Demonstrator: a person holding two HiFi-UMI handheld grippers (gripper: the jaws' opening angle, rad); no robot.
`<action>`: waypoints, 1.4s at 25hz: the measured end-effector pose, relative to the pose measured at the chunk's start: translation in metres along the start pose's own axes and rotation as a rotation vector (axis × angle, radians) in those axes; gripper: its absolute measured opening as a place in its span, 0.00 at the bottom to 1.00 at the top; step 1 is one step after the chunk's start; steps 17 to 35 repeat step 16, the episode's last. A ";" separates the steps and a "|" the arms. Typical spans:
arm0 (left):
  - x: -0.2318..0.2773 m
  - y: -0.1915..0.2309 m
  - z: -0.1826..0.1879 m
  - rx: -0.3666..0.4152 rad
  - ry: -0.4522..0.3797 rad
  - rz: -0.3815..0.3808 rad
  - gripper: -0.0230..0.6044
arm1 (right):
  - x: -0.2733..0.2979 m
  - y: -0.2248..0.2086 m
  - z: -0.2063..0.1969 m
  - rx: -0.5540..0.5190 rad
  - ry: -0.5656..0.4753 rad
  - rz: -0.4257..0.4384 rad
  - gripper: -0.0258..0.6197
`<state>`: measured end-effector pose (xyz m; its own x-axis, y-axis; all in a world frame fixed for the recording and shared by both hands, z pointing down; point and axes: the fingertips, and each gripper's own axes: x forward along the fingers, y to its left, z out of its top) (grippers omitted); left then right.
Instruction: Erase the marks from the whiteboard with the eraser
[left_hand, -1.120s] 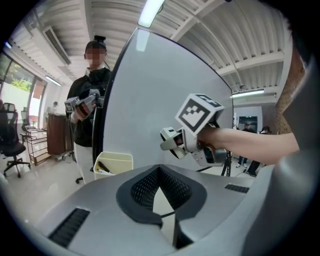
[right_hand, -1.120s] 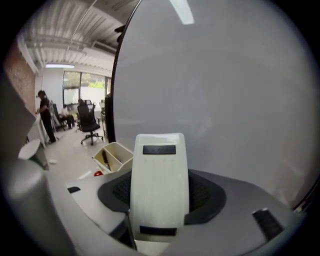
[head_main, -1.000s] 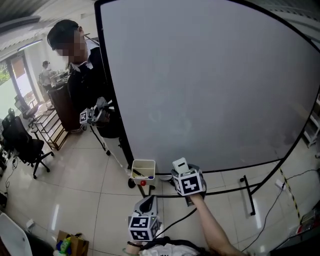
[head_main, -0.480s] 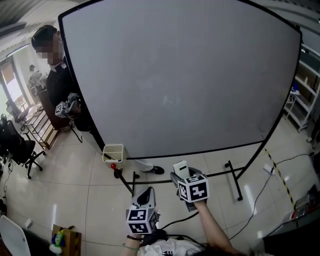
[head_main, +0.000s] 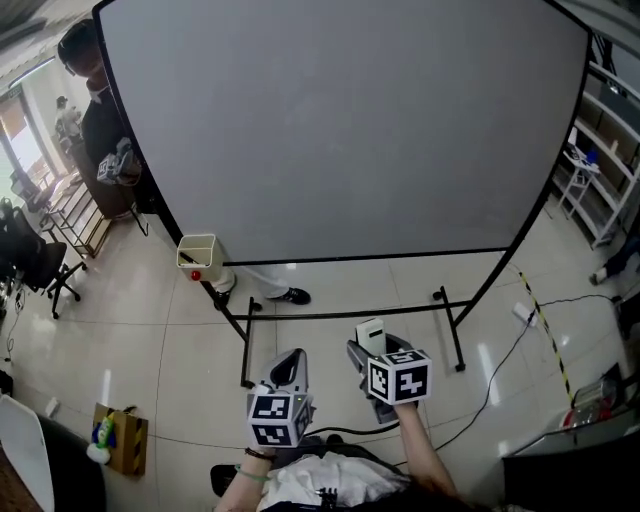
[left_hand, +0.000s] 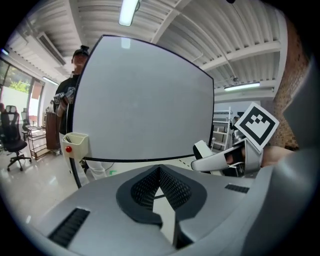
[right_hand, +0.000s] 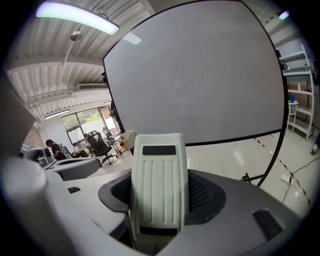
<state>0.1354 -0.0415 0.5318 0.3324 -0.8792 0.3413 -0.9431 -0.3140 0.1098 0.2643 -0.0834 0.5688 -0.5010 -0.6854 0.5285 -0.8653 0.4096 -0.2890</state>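
One whiteboard (head_main: 340, 130), one eraser (right_hand: 157, 185), two tongs (head_main: 290, 368) (head_main: 364, 350), one tray (head_main: 197, 250), one bystander (head_main: 100, 115).

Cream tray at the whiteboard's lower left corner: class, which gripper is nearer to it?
Left. The left gripper is below and right of the cream tray; the right gripper, holding the eraser, is farther right.

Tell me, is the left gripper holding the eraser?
No, the left gripper has nothing between its jaws, while the white eraser is clamped in the right gripper.
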 end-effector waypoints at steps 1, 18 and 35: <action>-0.003 -0.001 0.001 0.007 -0.003 -0.003 0.03 | -0.003 0.003 -0.003 0.003 -0.002 0.005 0.46; -0.087 0.011 -0.011 0.006 -0.040 0.092 0.03 | -0.019 0.076 -0.042 -0.051 0.028 0.117 0.46; -0.087 0.011 -0.011 0.006 -0.040 0.092 0.03 | -0.019 0.076 -0.042 -0.051 0.028 0.117 0.46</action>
